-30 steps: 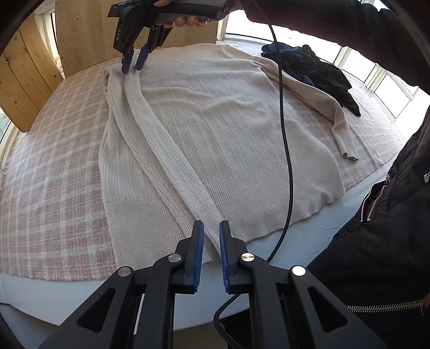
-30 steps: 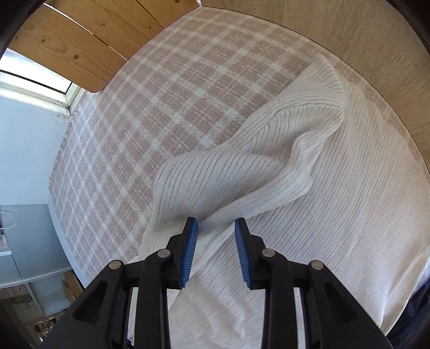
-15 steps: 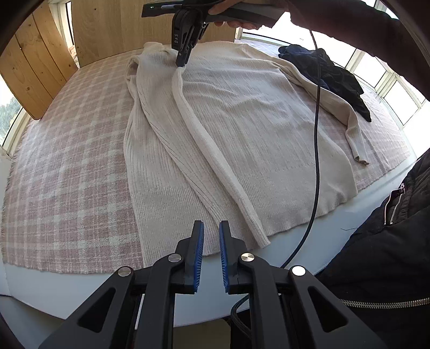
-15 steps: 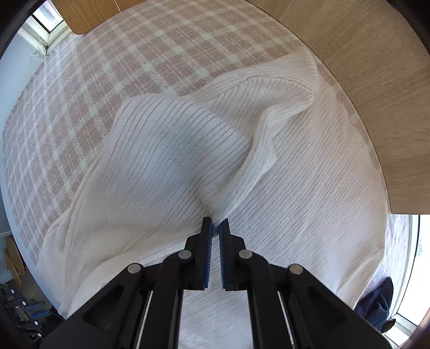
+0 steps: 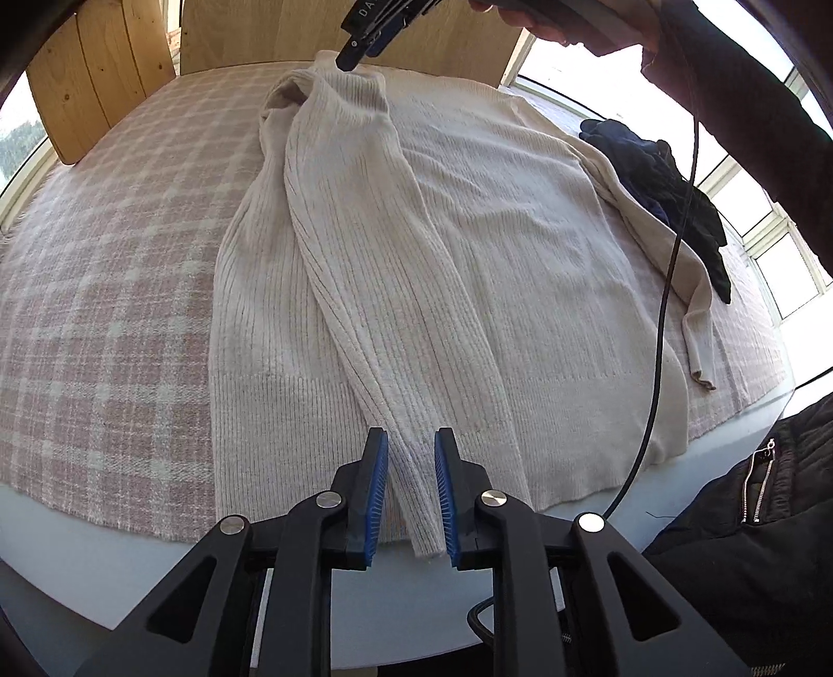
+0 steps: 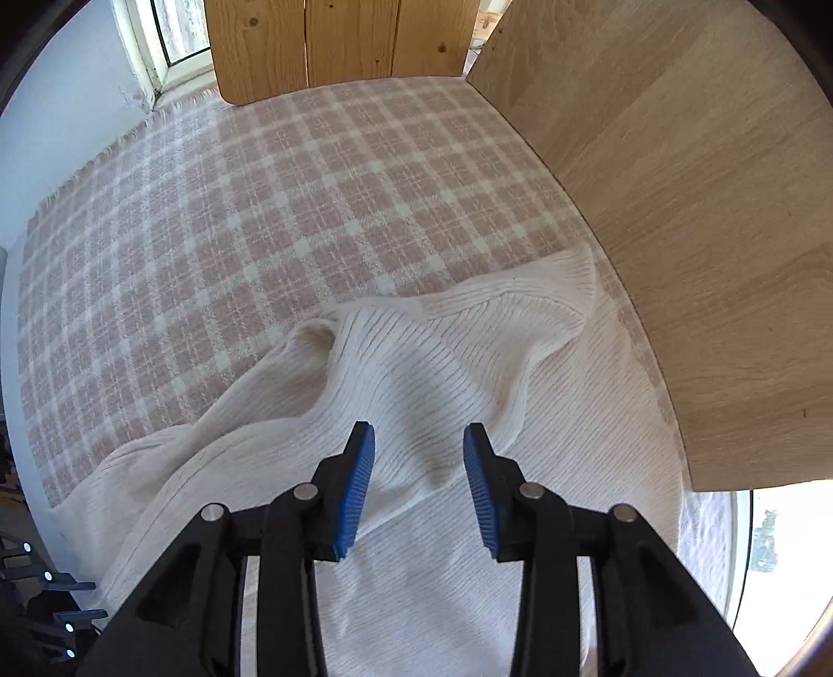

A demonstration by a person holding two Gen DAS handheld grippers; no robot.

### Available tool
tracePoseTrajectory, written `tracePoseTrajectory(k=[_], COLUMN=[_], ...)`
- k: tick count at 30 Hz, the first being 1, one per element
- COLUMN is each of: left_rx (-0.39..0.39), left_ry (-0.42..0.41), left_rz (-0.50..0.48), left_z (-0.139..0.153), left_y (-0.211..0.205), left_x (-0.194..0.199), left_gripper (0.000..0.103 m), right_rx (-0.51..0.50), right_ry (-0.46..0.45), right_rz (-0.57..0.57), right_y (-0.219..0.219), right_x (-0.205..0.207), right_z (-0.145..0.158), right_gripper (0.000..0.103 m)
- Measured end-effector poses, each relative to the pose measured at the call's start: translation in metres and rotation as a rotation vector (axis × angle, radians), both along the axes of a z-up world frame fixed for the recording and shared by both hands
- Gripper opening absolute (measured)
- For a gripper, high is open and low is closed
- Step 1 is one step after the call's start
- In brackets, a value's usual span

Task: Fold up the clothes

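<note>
A cream ribbed sweater [image 5: 468, 250] lies flat on a pink plaid blanket [image 5: 104, 271]. Its left sleeve [image 5: 364, 312] is folded down over the body, and the cuff lies between my left gripper's [image 5: 411, 489] open fingers at the near hem. The other sleeve [image 5: 692, 291] trails to the right. My right gripper [image 6: 419, 484] is open just above the bunched shoulder [image 6: 416, 364]; it also shows in the left wrist view [image 5: 359, 44] at the far end of the sweater.
Dark clothes [image 5: 671, 177] lie in a heap at the far right. Wooden panels [image 6: 703, 208] stand along the far side of the blanket. A black cable [image 5: 671, 260] hangs over the sweater's right part. The white table edge [image 5: 156, 573] is just below the hem.
The right gripper has opened and let go of the shoulder fold. The left gripper has opened wider and now has the sleeve cuff between its fingers.
</note>
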State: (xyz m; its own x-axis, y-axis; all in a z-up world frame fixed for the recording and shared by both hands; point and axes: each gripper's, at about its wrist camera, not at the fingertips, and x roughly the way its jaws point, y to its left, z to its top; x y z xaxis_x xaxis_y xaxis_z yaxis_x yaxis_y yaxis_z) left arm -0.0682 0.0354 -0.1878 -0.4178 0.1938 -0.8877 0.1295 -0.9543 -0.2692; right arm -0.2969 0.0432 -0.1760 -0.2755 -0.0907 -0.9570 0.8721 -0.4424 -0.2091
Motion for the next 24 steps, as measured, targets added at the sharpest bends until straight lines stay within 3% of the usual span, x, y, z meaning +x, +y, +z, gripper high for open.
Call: tracePoseTrajectory(k=[3,4,8,10,13,17,19,20,21,24], left_rx=[-0.015,-0.020,-0.050,-0.025,-0.004,-0.020,-0.018,-0.011,-0.004,0.018], left_ry=[0.014,0.008,-0.049,-0.050,-0.058,-0.079,-0.071,-0.065,-0.059,-0.045], left_rz=[0.092,0.110,0.129,0.152,0.159,0.123,0.103,0.099,0.095,0.100], left_z=[0.004,0.003,-0.006,-0.008,-0.011,-0.020,-0.021,-0.021,-0.022,-0.022], left_y=[-0.029,-0.037,-0.058,-0.066,-0.070,-0.065,-0.063,-0.063,-0.063,-0.065], left_x=[0.005,0.006,0.008,0.014,0.020,0.015,0.012,0.012,0.011,0.012], left_gripper=[0.018,0.018,0.025,0.026,0.036,0.037,0.032,0.011,0.006,0.007], right_rx=[0.023,0.066,0.193,0.224,0.248,0.246,0.229,0.219,0.207,0.183], right_ry=[-0.032,-0.004,0.070,0.079,0.077,0.047,0.026,0.020,0.015,0.005], right_rz=[0.050,0.077,0.161,0.180,0.177,0.166,0.152,0.148,0.146,0.139], right_y=[-0.024,-0.032,-0.056,-0.060,-0.063,-0.067,-0.067,-0.067,-0.067,-0.065], right_x=[-0.013,-0.014,-0.013,-0.010,-0.012,-0.021,-0.036,-0.040,-0.043,-0.051], right_z=[-0.002,-0.008,-0.027,-0.032,-0.041,-0.049,-0.057,-0.057,-0.056,-0.053], right_gripper=[0.035,0.035,0.035,0.035,0.035,0.035,0.035,0.035,0.035,0.035])
